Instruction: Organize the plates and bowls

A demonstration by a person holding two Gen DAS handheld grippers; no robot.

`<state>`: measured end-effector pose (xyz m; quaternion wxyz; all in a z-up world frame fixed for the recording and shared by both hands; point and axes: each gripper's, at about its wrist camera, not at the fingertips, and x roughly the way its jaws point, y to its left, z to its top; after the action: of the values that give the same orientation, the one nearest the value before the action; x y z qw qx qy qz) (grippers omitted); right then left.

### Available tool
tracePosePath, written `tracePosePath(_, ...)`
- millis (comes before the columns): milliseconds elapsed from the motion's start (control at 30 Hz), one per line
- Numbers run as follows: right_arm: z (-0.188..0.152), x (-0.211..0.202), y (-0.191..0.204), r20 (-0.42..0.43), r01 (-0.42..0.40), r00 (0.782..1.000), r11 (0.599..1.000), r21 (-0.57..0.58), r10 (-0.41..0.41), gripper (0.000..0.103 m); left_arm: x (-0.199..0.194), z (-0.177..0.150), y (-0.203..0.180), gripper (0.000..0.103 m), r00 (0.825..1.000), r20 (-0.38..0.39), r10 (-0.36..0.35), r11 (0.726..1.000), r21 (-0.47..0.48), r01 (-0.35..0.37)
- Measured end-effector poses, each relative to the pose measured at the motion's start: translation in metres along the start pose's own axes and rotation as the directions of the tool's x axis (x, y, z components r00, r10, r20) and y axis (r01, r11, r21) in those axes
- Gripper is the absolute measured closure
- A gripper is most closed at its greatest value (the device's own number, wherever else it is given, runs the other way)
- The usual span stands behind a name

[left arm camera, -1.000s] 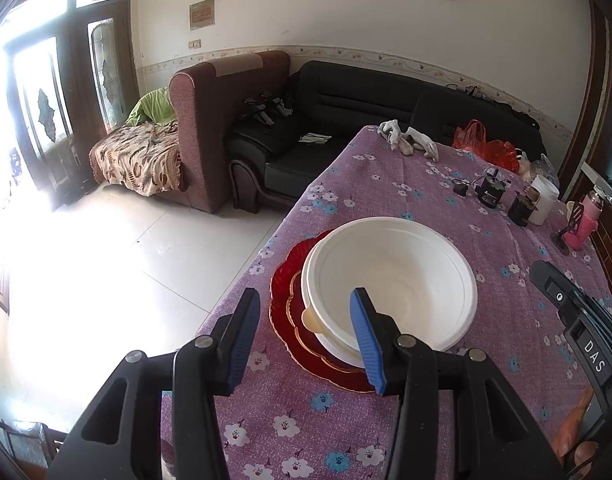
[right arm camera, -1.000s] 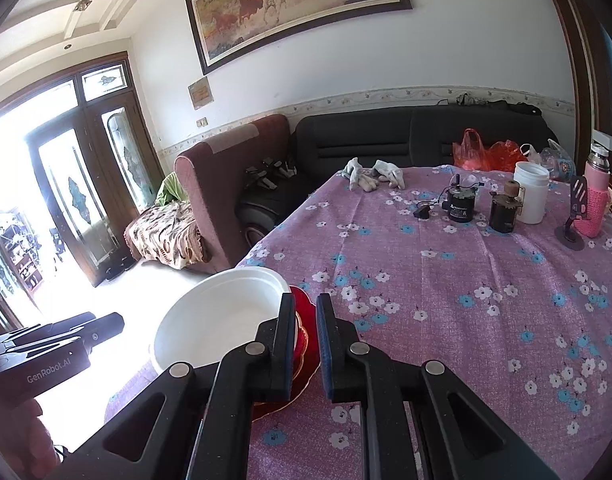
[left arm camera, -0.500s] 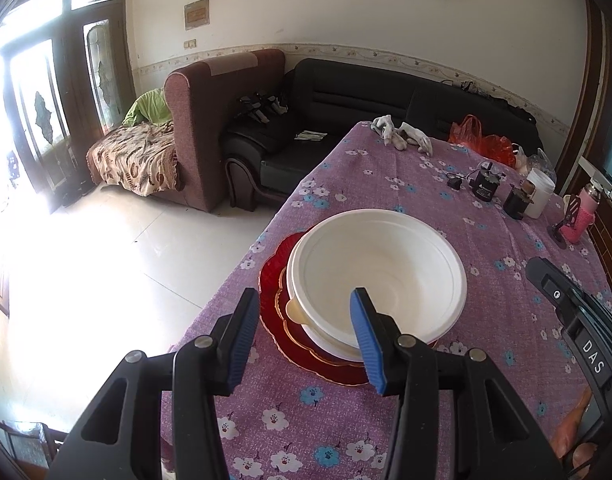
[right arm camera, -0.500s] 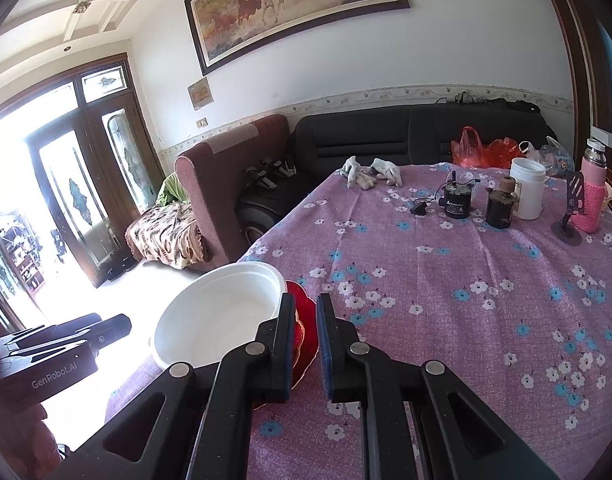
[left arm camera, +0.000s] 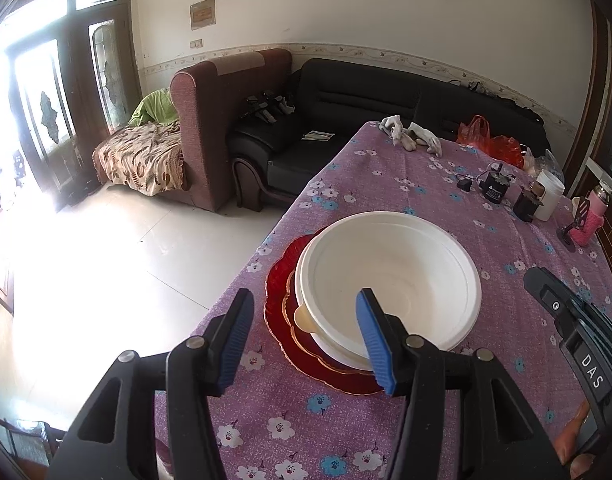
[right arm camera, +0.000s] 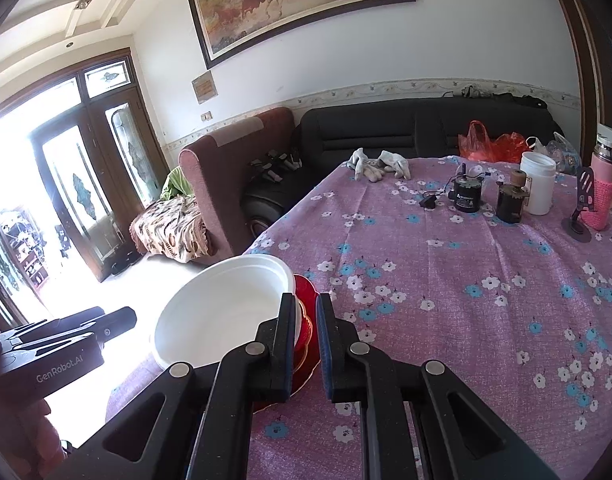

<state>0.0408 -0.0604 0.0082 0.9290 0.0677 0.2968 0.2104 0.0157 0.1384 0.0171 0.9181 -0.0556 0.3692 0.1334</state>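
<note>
The white bowl (left arm camera: pixel 387 280) is sitting on the red plates (left arm camera: pixel 282 312) near the table (left arm camera: pixel 405 184) edge. The left gripper (left arm camera: pixel 306 336) is being opened, nothing between; the right gripper (right arm camera: pixel 306 336) is being kept closed, empty. The rim should be straddled squarely before closing.

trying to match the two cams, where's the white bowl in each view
Left wrist: white bowl at centre, on the red plate, just beyond the gripper.
Right wrist: white bowl at lower left, at the table's near edge.
Shared landmark: the grey gloves at the table's far end.
</note>
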Motion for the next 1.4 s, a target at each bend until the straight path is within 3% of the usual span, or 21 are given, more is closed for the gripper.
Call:
tracePosePath(167,-0.006,0.005,-0.003,-0.001,-0.051,0.999,0.999,0.015,0.051,0.091,-0.004,-0.001,0.001,0.040,0.997,0.058,0.042,0.999,0.007,-0.042)
tracePosePath(733,-0.020,0.007,-0.003,0.012,-0.099,0.995,0.995,0.024,0.099,0.091,-0.015,-0.003,0.002,0.027,0.990,0.130,0.049,0.999,-0.017,-0.047)
tracePosePath(967,-0.029,-0.010,-0.001,0.110,-0.134,0.985,0.991,0.026,0.130,0.090,-0.027,-0.009,0.004,0.023,0.980,0.192,0.059,0.998,-0.038,-0.052)
tracePosePath(1100,-0.030,-0.019,-0.009,0.144,-0.142,0.981,0.988,0.061,0.132,0.062,-0.036,-0.012,0.004,0.021,0.972,0.232,0.048,0.998,-0.050,-0.037)
tracePosePath(1400,-0.032,-0.032,-0.009,0.171,-0.132,0.978,0.990,0.054,0.121,0.061,-0.048,-0.019,-0.001,0.016,0.966,0.255,0.035,0.999,-0.044,-0.024)
